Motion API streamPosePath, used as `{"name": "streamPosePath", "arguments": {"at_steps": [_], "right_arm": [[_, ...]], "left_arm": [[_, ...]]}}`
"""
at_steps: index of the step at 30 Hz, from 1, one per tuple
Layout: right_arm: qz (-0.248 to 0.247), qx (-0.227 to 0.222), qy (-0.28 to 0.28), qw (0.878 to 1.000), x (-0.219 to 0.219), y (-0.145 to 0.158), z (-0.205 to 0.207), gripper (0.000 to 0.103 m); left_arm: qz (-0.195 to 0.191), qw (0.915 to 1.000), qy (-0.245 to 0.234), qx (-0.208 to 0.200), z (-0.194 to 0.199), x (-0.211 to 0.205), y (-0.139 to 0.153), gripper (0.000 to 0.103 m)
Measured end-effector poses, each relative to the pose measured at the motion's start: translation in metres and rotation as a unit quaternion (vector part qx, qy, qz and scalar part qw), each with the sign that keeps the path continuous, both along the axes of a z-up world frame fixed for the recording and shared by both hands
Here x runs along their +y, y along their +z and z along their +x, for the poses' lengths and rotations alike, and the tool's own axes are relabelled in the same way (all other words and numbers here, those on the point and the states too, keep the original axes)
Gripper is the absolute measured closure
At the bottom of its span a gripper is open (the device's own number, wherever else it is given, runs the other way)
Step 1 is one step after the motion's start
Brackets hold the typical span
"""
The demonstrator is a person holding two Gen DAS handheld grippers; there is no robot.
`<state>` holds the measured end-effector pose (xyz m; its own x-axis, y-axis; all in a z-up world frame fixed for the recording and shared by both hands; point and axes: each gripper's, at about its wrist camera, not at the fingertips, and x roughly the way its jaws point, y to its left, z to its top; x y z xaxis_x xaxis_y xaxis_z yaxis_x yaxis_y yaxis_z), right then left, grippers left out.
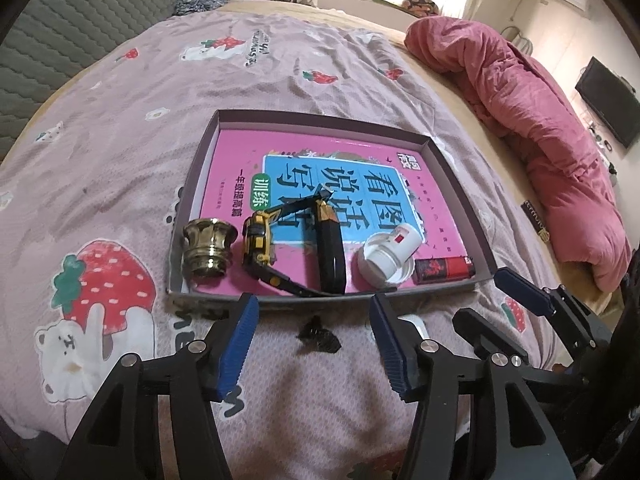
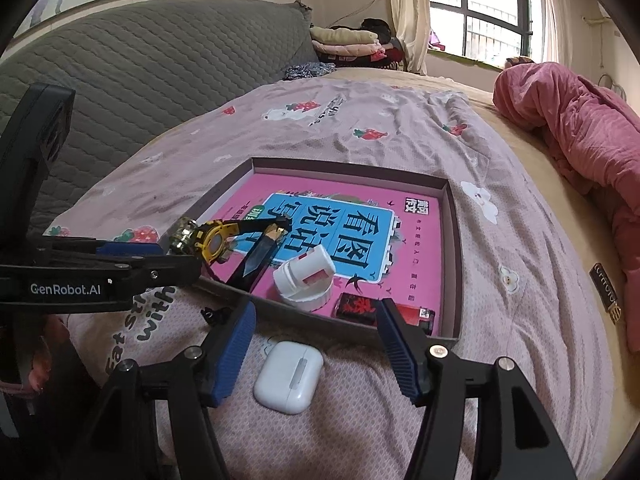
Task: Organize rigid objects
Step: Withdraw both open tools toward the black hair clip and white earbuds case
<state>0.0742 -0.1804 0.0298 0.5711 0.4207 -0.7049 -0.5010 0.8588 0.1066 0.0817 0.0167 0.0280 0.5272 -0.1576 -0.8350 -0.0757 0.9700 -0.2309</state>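
Note:
A shallow box tray (image 1: 460, 168) (image 2: 452, 240) with a pink book in its bottom lies on the bed. Along its near edge lie a brass holder (image 1: 208, 248), a yellow-black watch (image 1: 260, 240) (image 2: 216, 240), a black case (image 1: 330, 256), a white bottle (image 1: 390, 254) (image 2: 306, 280) and a red lighter (image 1: 442, 269) (image 2: 360, 306). A small black clip (image 1: 319, 335) (image 2: 212, 314) lies on the bedsheet between my left gripper's (image 1: 314, 318) open jaws. A white earbud case (image 2: 289, 376) lies between my right gripper's (image 2: 316, 320) open jaws, in front of the tray.
A rolled pink quilt (image 1: 540, 128) (image 2: 580, 132) lies along the right side of the bed. A grey padded headboard (image 2: 140, 72) stands at the left. Folded clothes (image 2: 344, 42) sit at the far end near the window. A dark label (image 2: 604, 294) lies at the right.

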Motion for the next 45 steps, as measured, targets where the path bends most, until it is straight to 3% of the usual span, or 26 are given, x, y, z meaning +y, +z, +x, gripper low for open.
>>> {"name": "streamPosePath", "arguments": {"at_steps": [3, 17, 30, 45], "right_arm": [[0.000, 0.004, 0.000, 1.000, -0.001, -0.001, -0.003, 0.041], [-0.010, 0.015, 0.002, 1.000, -0.001, -0.007, -0.016, 0.041], [-0.030, 0.038, 0.011, 0.999, 0.013, -0.029, -0.023, 0.041], [-0.036, 0.054, 0.004, 0.998, 0.013, -0.047, -0.020, 0.041]], "left_arm": [[0.002, 1.0000, 0.003, 0.006, -0.004, 0.001, -0.002, 0.036], [0.011, 0.9997, 0.012, 0.016, -0.018, 0.006, -0.004, 0.034], [0.003, 0.9983, 0.022, 0.055, -0.020, -0.003, -0.035, 0.034], [0.000, 0.9963, 0.045, 0.073, 0.010, -0.018, -0.056, 0.036]]}}
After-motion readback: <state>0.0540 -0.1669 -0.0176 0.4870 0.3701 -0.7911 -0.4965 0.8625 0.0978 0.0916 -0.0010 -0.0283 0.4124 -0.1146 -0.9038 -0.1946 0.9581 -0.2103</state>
